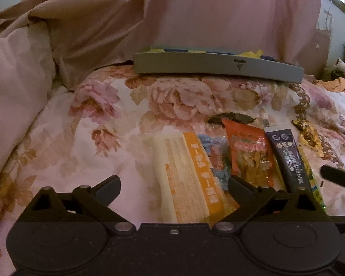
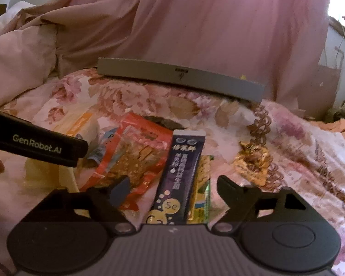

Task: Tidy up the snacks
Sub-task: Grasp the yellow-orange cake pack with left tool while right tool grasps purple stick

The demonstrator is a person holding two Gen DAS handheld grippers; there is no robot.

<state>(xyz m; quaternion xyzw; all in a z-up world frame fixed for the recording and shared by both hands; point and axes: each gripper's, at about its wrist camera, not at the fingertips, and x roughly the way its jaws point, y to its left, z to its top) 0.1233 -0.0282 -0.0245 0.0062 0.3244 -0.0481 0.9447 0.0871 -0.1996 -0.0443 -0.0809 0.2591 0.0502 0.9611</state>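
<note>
Snack packets lie in a row on a floral bedspread. In the left wrist view my left gripper (image 1: 173, 184) is open, jaws wide around a cream and orange packet (image 1: 188, 174). Right of it lie a blue packet (image 1: 215, 154), an orange-red packet (image 1: 250, 154), a dark navy stick packet (image 1: 289, 158) and a gold wrapper (image 1: 309, 138). In the right wrist view my right gripper (image 2: 173, 185) is open over the navy stick packet (image 2: 181, 172), with the orange-red packet (image 2: 135, 156) to its left and the gold wrapper (image 2: 253, 161) to its right. A grey tray (image 1: 218, 66) sits behind; it also shows in the right wrist view (image 2: 179, 78).
A pink curtain or sheet (image 1: 195, 11) hangs behind the tray. A pale pillow (image 1: 13, 76) lies at the left. A green-yellow packet (image 2: 203, 191) lies under the navy one. A dark dried snack (image 1: 230, 117) lies behind the packets. The left gripper's body (image 2: 39, 142) crosses the right wrist view.
</note>
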